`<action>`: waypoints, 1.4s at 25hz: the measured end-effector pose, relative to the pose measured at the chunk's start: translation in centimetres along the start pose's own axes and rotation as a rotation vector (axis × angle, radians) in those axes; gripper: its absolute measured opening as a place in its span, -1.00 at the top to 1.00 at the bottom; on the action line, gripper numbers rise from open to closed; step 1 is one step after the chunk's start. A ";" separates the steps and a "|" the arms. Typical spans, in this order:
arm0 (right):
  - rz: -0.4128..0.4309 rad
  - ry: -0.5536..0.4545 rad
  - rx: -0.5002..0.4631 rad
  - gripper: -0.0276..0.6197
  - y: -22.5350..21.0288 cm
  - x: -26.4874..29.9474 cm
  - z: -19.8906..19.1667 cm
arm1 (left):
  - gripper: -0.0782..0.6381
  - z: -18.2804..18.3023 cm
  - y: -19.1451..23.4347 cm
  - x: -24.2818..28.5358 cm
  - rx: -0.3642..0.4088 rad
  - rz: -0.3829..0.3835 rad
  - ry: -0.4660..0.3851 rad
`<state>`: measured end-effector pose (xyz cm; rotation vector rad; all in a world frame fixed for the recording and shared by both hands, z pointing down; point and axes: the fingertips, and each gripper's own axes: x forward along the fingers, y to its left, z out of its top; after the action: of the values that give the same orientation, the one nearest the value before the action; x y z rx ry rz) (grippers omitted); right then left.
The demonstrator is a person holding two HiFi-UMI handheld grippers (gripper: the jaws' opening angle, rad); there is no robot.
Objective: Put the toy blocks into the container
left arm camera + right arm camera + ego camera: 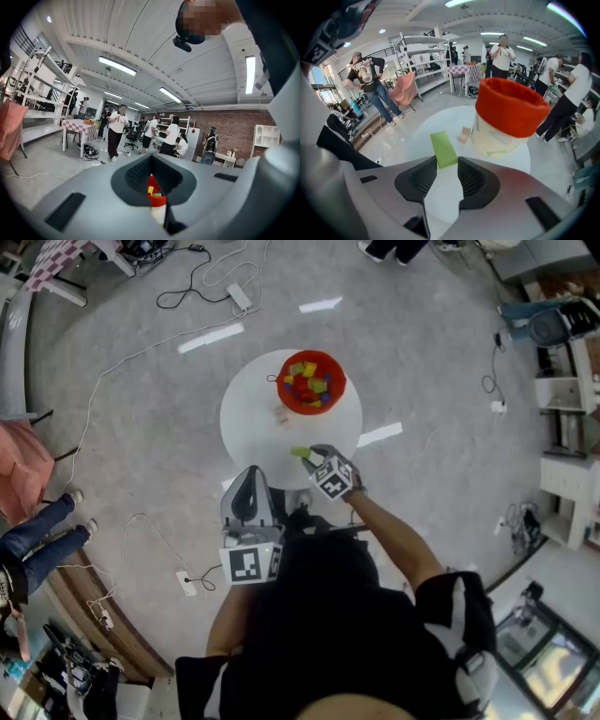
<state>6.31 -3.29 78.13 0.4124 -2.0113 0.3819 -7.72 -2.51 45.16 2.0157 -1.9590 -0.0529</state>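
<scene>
Here, your right gripper [447,163] tips steeply down over the white tabletop [417,138], fingers clamped on one end of a green block [443,147] whose long axis points ahead, left of the red container [511,110]. Your left gripper [151,164] sits level, fingers closed, empty.

Lab hall: shelving [42,89], floor cables [197,277]

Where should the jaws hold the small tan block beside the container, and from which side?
Probably from above, jaws on the two side faces of the tan block that do not face the container. It lies low on the table, close to the container, so a level approach has little room.
</scene>
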 end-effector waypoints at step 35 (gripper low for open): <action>-0.266 -0.458 0.274 0.92 -8.7 -8.9 13.4 | 0.80 0.4 2.0 -0.6 -0.006 0.002 -0.018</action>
<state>3.57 -15.76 65.00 1.0027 -2.3090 0.4242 -9.76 -2.04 45.18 2.0159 -1.9698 -0.0770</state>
